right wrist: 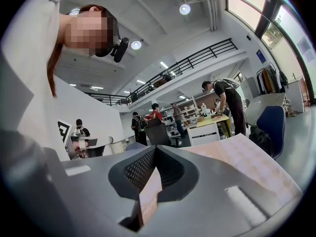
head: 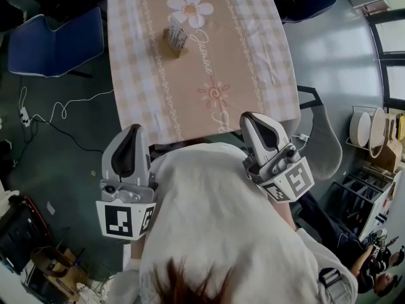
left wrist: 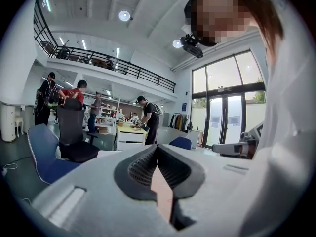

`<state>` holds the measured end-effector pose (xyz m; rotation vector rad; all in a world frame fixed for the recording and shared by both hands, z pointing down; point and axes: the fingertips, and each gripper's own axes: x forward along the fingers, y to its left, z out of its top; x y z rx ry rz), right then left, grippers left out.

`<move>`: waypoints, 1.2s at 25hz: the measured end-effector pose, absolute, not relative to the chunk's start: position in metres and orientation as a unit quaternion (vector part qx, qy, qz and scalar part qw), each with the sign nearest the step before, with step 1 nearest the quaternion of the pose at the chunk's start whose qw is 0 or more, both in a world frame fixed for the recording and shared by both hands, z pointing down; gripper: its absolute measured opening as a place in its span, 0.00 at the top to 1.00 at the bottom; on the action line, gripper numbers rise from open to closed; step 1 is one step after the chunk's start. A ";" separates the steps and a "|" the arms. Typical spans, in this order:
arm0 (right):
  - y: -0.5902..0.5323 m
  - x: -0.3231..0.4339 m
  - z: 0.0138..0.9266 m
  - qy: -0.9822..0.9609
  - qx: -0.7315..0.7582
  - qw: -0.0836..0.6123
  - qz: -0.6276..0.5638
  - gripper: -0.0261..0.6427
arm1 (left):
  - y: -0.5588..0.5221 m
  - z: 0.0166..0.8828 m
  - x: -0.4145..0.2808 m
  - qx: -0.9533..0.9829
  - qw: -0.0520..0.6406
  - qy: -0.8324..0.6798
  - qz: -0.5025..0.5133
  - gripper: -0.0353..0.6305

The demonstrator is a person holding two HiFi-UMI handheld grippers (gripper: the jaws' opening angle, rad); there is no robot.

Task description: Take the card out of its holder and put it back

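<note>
card (head: 179, 29) | upright in holder (head: 172, 47) | far side of table (head: 253, 75)

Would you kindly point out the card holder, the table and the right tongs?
card holder (head: 176, 37), head view, its middle
table (head: 253, 62), head view, bare cloth
right tongs (head: 254, 120), head view, closed tips

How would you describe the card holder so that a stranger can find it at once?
Look at the table with the checked beige cloth. Near its far end, next to the white flower print, stands the card holder. It is the only object standing on the cloth.
</note>
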<state>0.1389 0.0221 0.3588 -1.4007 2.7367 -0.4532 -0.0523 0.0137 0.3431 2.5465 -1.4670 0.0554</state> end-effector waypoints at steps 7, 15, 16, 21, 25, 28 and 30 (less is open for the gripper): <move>0.022 0.139 0.360 0.879 -0.452 0.014 -0.150 0.96 | 0.012 0.344 -0.051 0.864 0.104 -0.492 0.022 0.95; 0.022 0.133 0.361 0.880 -0.454 -0.001 -0.142 0.96 | 0.012 0.345 -0.054 0.866 0.104 -0.488 0.017 0.95; 0.022 0.131 0.361 0.880 -0.453 -0.003 -0.141 0.96 | 0.012 0.345 -0.055 0.866 0.104 -0.489 0.016 0.95; 0.024 0.127 0.363 0.885 -0.446 -0.019 -0.135 0.96 | 0.012 0.347 -0.059 0.864 0.107 -0.491 0.012 0.95; 0.027 0.124 0.365 0.887 -0.442 -0.031 -0.131 0.96 | 0.013 0.346 -0.060 0.864 0.107 -0.492 0.008 0.95; 0.029 0.123 0.367 0.888 -0.438 -0.040 -0.130 0.96 | 0.014 0.347 -0.061 0.864 0.109 -0.492 0.008 0.95; 0.031 0.123 0.369 0.889 -0.437 -0.046 -0.130 0.96 | 0.015 0.348 -0.061 0.864 0.110 -0.492 0.010 0.95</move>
